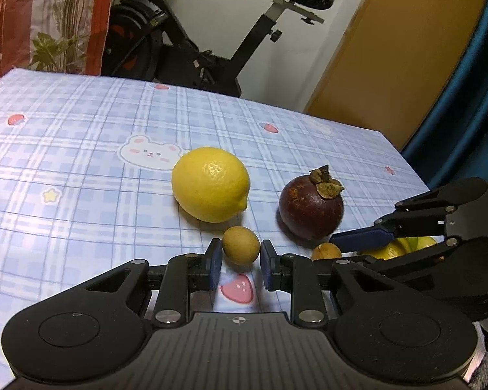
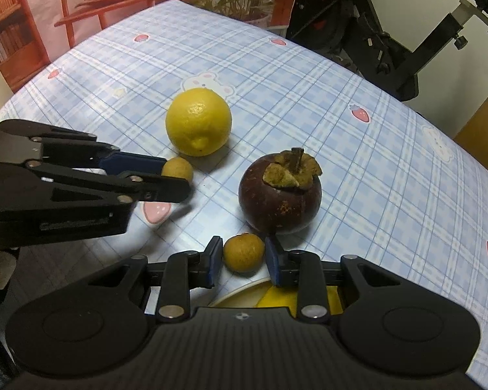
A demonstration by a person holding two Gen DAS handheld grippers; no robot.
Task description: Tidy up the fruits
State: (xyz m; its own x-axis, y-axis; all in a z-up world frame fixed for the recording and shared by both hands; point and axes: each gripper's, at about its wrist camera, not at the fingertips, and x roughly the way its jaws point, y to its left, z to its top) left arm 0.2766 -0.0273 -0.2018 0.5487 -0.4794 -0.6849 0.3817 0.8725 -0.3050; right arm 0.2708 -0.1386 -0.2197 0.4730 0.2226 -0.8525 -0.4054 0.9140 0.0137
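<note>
A yellow lemon (image 1: 210,184) and a dark purple mangosteen (image 1: 310,208) lie on the checked tablecloth. A small brown longan (image 1: 241,245) sits between the pads of my left gripper (image 1: 240,261), whose jaws stand just beside it with slight gaps. A second longan (image 2: 244,253) sits between the pads of my right gripper (image 2: 244,260), also with small gaps. Each gripper shows in the other's view: the right one (image 1: 361,242) and the left one (image 2: 166,178). The lemon (image 2: 198,122) and mangosteen (image 2: 279,195) lie beyond both.
A white bowl (image 2: 240,292) holding yellow fruit sits just under my right gripper, at the table's near edge. An exercise bike (image 1: 192,42) stands behind the table. A wooden door (image 1: 390,65) is at the right.
</note>
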